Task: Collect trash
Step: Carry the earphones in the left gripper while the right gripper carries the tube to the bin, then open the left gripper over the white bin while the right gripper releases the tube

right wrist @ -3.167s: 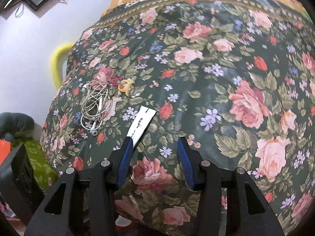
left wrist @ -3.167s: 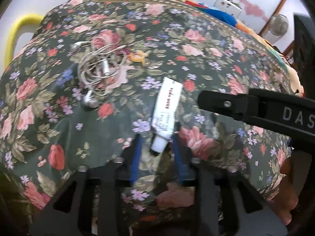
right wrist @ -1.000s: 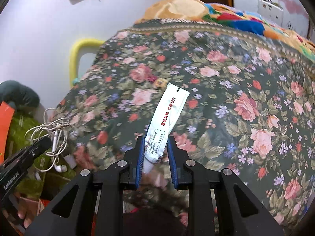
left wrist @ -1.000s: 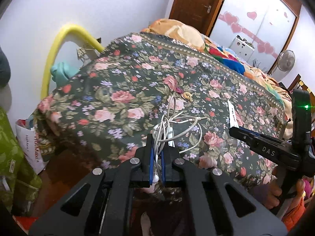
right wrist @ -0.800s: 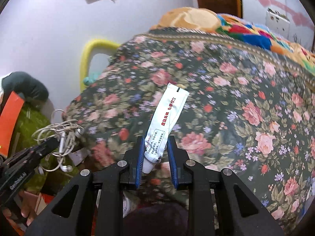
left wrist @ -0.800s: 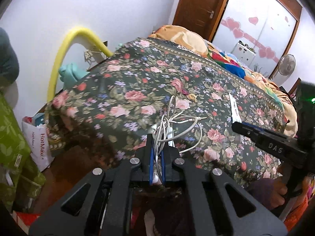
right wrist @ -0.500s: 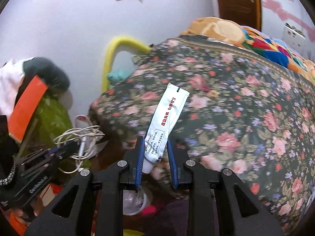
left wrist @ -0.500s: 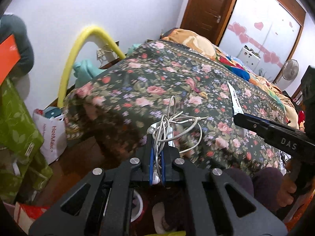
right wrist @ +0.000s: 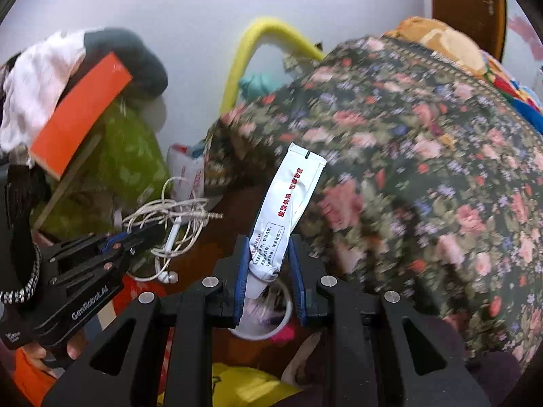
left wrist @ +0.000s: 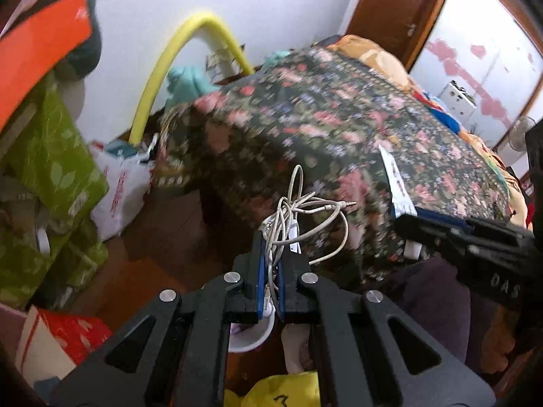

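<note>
My left gripper [left wrist: 270,247] is shut on a tangle of white earphones [left wrist: 298,217], whose loops and plug stick out above the blue pads. In the right wrist view the same left gripper [right wrist: 135,234] shows at the left, carrying the earphones [right wrist: 173,224]. My right gripper [right wrist: 268,247] is shut on a white ointment tube [right wrist: 288,203] with red print, gripped near its cap end. In the left wrist view the right gripper [left wrist: 407,218] and the tube [left wrist: 395,179] appear at the right. Both grippers hang over the floor beside the bed, above a small white round container [right wrist: 281,322].
A bed with a dark floral cover [left wrist: 339,122] fills the right. A yellow hoop [left wrist: 163,64] leans on the wall. Green bags [left wrist: 51,156], an orange box [right wrist: 78,112] and a white plastic bag [left wrist: 118,183] stand at the left. A yellow bag [left wrist: 281,390] lies below.
Both grippers, with their loads, have swung left off the bed and now hang over the floor by the bags; the white container has come into view beneath them.
</note>
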Demonstrator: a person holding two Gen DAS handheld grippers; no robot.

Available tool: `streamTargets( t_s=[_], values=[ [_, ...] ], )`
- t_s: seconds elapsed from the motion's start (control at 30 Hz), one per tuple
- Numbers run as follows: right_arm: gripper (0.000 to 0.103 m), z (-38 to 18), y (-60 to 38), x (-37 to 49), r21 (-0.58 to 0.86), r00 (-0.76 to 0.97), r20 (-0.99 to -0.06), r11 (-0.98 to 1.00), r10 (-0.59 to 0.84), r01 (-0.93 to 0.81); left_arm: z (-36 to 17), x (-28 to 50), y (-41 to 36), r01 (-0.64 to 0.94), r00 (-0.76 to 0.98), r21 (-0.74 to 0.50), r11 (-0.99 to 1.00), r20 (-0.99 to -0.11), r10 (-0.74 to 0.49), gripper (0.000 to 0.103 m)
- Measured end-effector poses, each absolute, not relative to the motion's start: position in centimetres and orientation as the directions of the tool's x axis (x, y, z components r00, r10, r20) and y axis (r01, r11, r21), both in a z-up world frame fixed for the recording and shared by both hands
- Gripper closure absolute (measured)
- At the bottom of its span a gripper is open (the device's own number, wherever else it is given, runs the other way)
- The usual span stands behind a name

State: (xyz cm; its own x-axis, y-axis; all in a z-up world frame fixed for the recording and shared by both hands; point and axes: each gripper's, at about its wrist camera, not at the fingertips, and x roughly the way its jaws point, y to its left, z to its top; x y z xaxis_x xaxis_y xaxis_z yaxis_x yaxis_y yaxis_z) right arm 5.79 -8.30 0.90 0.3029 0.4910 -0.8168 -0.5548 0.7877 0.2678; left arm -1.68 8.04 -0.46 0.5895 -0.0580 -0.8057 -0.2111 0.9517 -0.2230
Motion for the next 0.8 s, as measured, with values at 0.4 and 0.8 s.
streamTargets(
  t_s=[0.4,0.8],
  values=[
    [0.081,-6.0,-2.6,4.4,0.291,0.069,-0.908,0.742,0.413,-0.604,-8.0,-2.2,11.1,-0.315,0.43,-0.257,0.914,-0.897,-0.104,0.098],
    [0.067,-7.5,-1.4,5.4,0.302,0.006,-0.926,0.748,0.379,-0.59,-10.8,-1.7,11.8,-0.33,0.376,-0.243,0.912,-0.92,-0.109,0.098]
  ],
)
